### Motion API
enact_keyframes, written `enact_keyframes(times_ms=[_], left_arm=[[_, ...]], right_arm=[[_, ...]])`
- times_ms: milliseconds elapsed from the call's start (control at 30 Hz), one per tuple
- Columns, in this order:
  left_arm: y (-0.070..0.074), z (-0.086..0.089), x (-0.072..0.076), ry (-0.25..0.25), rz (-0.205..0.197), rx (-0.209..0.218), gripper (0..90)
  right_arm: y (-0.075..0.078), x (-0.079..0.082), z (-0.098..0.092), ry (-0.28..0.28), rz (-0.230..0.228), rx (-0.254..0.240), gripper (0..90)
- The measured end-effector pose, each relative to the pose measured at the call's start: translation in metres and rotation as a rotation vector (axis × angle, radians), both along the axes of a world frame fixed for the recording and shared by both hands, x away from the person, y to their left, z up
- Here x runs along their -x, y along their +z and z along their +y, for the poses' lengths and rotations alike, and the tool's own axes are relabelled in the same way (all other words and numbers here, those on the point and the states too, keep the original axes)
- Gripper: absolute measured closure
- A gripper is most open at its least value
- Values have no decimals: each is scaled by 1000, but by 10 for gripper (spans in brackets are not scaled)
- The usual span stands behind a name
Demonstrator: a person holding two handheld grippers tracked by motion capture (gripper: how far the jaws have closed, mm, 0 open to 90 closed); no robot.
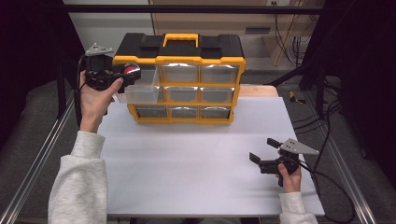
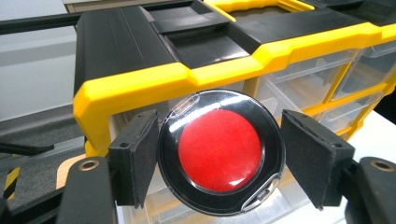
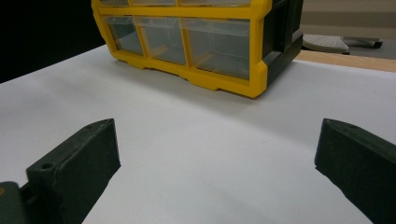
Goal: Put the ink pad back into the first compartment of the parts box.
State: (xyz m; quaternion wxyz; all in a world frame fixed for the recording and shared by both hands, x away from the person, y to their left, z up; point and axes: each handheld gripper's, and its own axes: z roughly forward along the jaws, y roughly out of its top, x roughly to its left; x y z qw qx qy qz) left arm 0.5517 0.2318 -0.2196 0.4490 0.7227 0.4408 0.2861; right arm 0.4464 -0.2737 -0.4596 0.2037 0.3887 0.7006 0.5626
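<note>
Holding a round red-centred disc (image 2: 220, 151) between its pads, the left tool (image 1: 122, 74) hovers over the pulled-out top-left drawer (image 1: 140, 92) of the yellow organiser (image 1: 180, 60). Best lowered well inside before letting go. Right tool (image 1: 264, 150) rests wide open over the desk (image 1: 187, 158).
</note>
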Motion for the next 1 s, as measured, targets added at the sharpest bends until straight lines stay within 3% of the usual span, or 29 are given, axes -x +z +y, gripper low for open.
enact_keyframes(times_ms=[533, 733, 1000], left_arm=[[-11, -2, -3, -3, 39, -35, 297], [-12, -2, -3, -4, 51, -29, 297], [-12, -2, -3, -4, 43, -34, 294]], right_arm=[[0, 0, 0, 2, 0, 1, 4], [0, 0, 0, 1, 0, 2, 4], [0, 0, 0, 2, 0, 3, 4]])
